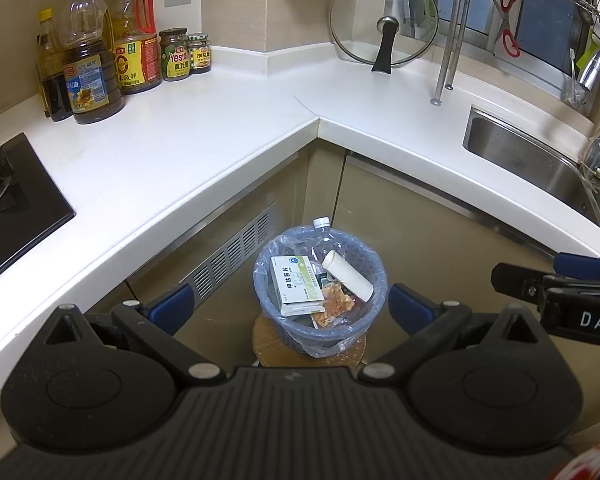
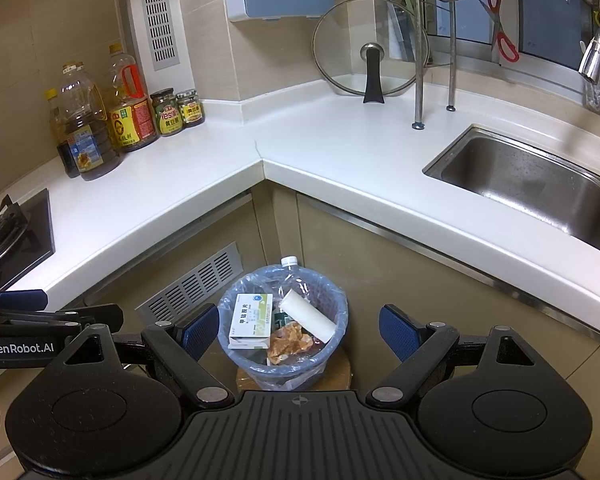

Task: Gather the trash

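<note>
Trash is seen gathered in a small blue plastic basket lined with a clear bag (image 1: 374, 280), set on a round wooden stool (image 1: 268, 340) below the white tabletop (image 1: 180, 152): a white-and-green cardboard box (image 1: 296, 284), a white paper roll (image 1: 347, 274), a clear plastic bottle (image 1: 322, 226). The basket is found ahead of and below both tools, centred between each pair of jaws. The left tool (image 1: 290, 306) and right tool (image 2: 300, 332) are held wide open, empty. Neither is judged clearly nearer.

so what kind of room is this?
A home kitchen, most likely: a steel sink set in a white countertop, a gas hob, and oil bottles by the wall.
</note>
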Demonstrator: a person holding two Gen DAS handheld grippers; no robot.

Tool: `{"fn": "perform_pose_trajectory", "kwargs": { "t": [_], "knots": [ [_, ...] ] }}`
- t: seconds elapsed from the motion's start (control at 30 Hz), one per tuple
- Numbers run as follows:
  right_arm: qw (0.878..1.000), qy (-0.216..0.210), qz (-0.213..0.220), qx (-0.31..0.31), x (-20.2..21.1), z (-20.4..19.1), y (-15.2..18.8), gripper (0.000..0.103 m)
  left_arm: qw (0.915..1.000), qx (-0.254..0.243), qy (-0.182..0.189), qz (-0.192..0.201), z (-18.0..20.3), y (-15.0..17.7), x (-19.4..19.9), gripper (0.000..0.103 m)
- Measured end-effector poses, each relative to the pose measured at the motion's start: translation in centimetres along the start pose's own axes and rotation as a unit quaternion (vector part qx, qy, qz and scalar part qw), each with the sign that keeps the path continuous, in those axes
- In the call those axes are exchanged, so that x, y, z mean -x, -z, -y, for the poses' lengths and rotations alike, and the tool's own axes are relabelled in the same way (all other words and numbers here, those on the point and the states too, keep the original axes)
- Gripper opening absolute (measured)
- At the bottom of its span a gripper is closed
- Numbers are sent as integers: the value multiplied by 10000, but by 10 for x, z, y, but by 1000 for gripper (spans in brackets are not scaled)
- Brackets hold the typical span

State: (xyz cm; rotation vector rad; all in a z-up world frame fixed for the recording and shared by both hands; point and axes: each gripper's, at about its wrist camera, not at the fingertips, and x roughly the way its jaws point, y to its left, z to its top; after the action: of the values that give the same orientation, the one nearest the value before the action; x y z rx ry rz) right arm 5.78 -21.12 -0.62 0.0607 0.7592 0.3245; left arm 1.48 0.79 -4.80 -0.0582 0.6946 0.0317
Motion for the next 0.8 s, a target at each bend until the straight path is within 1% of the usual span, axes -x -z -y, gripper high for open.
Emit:
{"fn": "perform_pose_trajectory", "kwargs": {
  "t": [0.8],
  "knots": [
    [10000, 5, 5, -10, 1, 1, 2, 87, 10000, -84, 51, 10, -2, 2, 1, 103]
  ]
}}
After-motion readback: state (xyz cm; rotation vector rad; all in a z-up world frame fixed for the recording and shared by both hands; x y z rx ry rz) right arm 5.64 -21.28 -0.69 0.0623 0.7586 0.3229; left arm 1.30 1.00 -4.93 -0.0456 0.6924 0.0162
